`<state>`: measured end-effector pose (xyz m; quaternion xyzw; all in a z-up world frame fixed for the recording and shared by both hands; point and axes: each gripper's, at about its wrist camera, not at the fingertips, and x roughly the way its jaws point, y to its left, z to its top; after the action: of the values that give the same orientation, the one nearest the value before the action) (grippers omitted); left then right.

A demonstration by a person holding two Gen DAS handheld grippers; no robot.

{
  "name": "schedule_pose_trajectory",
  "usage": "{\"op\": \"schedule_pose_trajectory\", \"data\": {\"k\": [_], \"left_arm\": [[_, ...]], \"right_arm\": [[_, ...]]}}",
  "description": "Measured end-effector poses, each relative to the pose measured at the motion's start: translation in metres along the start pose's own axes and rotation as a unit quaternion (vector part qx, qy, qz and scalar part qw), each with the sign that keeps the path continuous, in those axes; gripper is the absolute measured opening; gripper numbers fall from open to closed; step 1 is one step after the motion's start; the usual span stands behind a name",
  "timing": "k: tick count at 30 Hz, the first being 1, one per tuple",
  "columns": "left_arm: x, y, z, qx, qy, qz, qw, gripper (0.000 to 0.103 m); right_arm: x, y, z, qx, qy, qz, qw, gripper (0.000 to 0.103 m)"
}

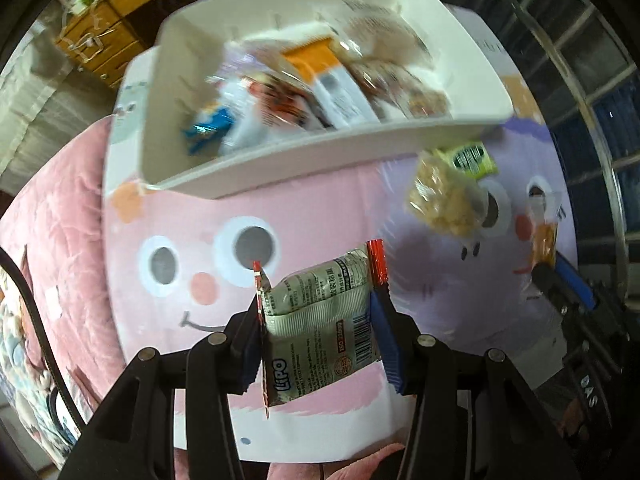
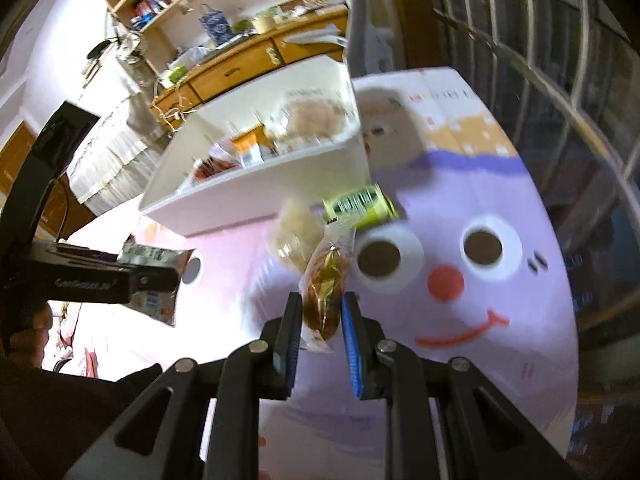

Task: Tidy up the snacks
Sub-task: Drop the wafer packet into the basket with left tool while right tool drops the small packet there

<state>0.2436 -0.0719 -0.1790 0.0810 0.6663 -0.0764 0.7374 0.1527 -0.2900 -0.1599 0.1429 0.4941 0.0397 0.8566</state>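
Presently: left gripper (image 1: 320,316) clamps a silver packet (image 1: 324,320) printed "LiPO", above the pink cartoon-face mat (image 1: 168,208). Right gripper (image 2: 320,316) pinches a clear-wrapped brown snack (image 2: 325,300). White bin (image 1: 304,168) holds assorted packets, labels blurred.

Cartoon-face mat (image 1: 280,200) carries white bin (image 1: 312,168), clear snack bag (image 1: 444,200), green packet (image 1: 472,158) beside bin.

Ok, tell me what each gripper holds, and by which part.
The left gripper clamps the Lipo packet across its two side edges. The right gripper pinches a clear-wrapped brown snack near its lower end.
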Motion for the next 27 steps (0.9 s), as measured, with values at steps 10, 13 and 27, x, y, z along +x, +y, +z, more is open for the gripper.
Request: {"op": "schedule_pose_trajectory", "data": {"k": [10,13,27], "left_arm": [[-0.056,0.056,0.032,-0.06,-0.054,0.011,0.9967,0.048],[-0.068,0.066,0.045,-0.068,-0.074,0.012,0.9948,0.048],[-0.078,0.097,0.098,-0.067,-0.12,-0.008,0.9904,0.052]], "right_arm": [[0.001,0.015,0.065,-0.041,-0.044,0.015,0.998,0.02],[0.002,0.018,0.083,-0.048,-0.058,0.015,0.997,0.02],[0.011,0.021,0.141,-0.014,-0.082,0.005,0.997,0.022]]}}
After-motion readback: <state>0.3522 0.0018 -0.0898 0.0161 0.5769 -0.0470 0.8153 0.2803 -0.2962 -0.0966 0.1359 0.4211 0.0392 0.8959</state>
